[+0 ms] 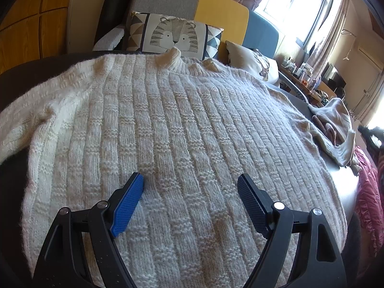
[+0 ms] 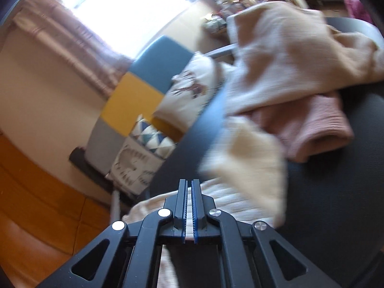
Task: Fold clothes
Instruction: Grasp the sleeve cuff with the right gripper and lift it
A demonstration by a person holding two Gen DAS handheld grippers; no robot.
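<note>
Sunlit window glare fell across a dark round surface standing before a sofa of grey, yellow and blue panels, with a tiger-print cushion propped against it.

The cream knitted sweater lay spread flat across most of the surface, collar toward the sofa and hem toward the operator. This layout appeared intended to present the body panel for folding. One sleeve trailed off toward the surface edge on the left of the left wrist view.

The left tool was positioned over the lower body of the sweater with its jaws wide apart and nothing between them. It probably served as a standby or hold-down point.

The right tool had its jaws together. A thin strip of pale knit showed between the pads, so it was judged clamped on the sweater fabric, most likely a sleeve or side edge taken up for a fold. Motion blur prevented confirmation of which part.

A separate heap of beige and pink clothes occupied the far side of the surface. Bare dark surface remained between that heap and the sweater, which gave limited room for the fold. The near rim lay close to the hem, so fabric could slip over it.
</note>
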